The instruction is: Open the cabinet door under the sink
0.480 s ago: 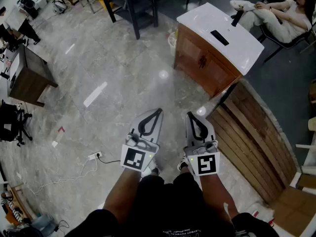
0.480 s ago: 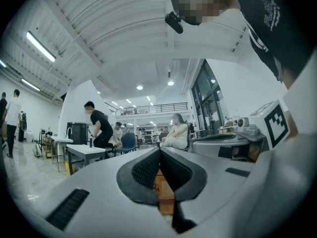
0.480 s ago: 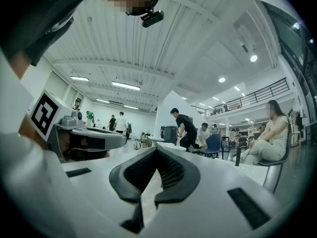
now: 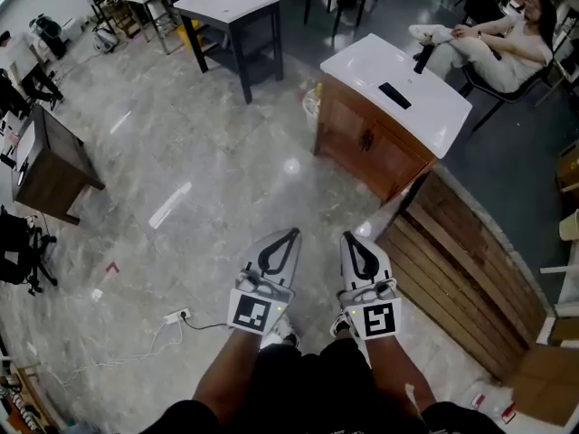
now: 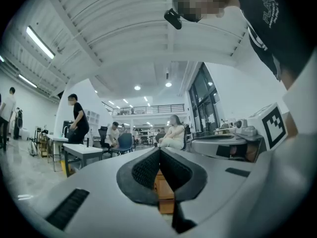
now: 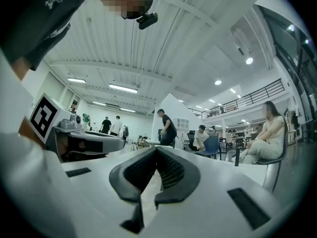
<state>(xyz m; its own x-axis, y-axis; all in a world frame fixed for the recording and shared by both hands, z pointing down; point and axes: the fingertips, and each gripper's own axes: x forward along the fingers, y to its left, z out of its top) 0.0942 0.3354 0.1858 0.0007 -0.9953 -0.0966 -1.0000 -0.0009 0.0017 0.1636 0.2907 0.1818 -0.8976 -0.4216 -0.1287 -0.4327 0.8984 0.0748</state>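
**Left gripper** [image 4: 294, 232]: clenched. In the left gripper view its pads [image 5: 146, 170] meet at the tips and nothing is caught between them. It is held about level, just beside the right gripper, with a narrow gap between the two. Its marker cube [image 4: 251, 314] sits at the rear, over the forearm.

**Right gripper** [image 4: 347, 236]: clenched. The right gripper view shows the tips together with nothing between them. It lies parallel to the left gripper. Its marker cube [image 4: 381, 320] sits at the rear.

**Cabinet** [image 4: 398, 174]: brown wood, ahead of both grippers and a little to the right, well apart from them. A strip of it shows through the loop under the left gripper's closed tips.

**Door** [image 4: 348, 125]: on the cabinet front that faces the grippers. It is shut and flush, and neither gripper touches it.

**Sink** [image 4: 362, 61]: a white top on the cabinet.

**Faucet** [image 4: 422, 58]: black, at the sink's far edge.

**Pallet** [image 4: 461, 260]: slatted wood, to the right of the right gripper and near it, running up to the cabinet's corner.

**Table** [image 4: 226, 3]: white top on dark legs, far ahead and to the left of the left gripper.

**Desk** [image 4: 54, 156]: dark wood, far to the left of the left gripper.

**Power strip** [image 4: 174, 316]: white, on the floor [image 4: 226, 152] to the left of the left gripper's cube, with a cord trailing further left.

**Person** [image 4: 507, 34]: seated beyond the cabinet, far ahead and to the right.
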